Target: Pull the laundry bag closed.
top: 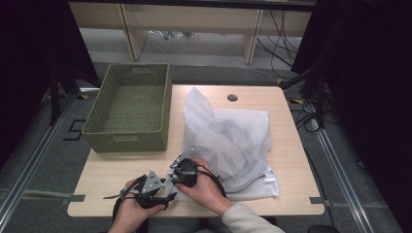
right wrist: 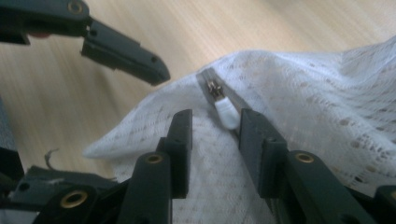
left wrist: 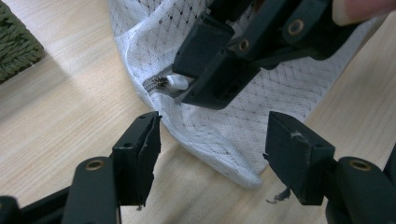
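The right gripper (right wrist: pixel 211 128) has its jaws narrowly parted around the white zip pull (right wrist: pixel 226 112) of the mesh bag (top: pixel 228 141), not pinching it. The left gripper (left wrist: pixel 212 156) stands wide open and empty at the bag's near corner, beside the basket (top: pixel 130 109) on the table (top: pixel 291 160)

mesh bag (top: pixel 228 145): white, dotted weave | zip pull (right wrist: pixel 226 113): white | basket (top: pixel 130 109): olive woven | table (top: pixel 286 145): pale wood grain | jaws: blk
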A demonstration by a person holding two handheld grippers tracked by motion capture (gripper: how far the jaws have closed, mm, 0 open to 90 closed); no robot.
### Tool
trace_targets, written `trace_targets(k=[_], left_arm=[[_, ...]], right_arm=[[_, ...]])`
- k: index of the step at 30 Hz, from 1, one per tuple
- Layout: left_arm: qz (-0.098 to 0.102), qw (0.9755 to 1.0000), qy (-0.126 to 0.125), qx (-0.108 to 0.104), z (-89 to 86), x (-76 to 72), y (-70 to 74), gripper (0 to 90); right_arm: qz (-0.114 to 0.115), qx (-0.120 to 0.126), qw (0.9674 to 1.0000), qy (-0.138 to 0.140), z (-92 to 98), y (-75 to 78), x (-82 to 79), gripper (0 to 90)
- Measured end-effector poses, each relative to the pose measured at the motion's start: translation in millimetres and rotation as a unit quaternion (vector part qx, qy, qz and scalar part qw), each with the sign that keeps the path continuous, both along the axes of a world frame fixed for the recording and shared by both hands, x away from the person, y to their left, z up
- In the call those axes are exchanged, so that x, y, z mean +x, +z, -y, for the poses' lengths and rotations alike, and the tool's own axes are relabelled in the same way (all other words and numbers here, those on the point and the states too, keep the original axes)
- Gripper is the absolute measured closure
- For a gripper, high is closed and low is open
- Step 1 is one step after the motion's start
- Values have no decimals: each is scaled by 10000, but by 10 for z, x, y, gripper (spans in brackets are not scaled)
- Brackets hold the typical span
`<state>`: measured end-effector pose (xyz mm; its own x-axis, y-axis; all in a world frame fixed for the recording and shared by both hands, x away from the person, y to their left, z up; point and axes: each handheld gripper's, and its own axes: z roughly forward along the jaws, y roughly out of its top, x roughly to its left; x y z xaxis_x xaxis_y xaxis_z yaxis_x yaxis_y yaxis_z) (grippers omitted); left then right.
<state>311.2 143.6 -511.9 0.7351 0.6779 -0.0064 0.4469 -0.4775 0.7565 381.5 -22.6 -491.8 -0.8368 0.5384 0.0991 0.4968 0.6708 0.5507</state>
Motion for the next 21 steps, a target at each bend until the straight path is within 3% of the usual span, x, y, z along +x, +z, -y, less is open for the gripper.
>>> trace_targets(k=[5,12,14,21], left_arm=[[64,10000,51,3,0,-1,-6,358],[-3,10000,5,5,2,2,-2,358],[70,10000,43,-2,9,2,-13,358],[62,9999,58,-58,0,8,-21,362]], right_arm=[[104,-1,9999,34,-19,13,1,659],[175,-23,9998,33,-52,38,2,644],[236,-47,9997,67,-68,32,-4,636],[321,57,9995,56,-78,64,-12,622]])
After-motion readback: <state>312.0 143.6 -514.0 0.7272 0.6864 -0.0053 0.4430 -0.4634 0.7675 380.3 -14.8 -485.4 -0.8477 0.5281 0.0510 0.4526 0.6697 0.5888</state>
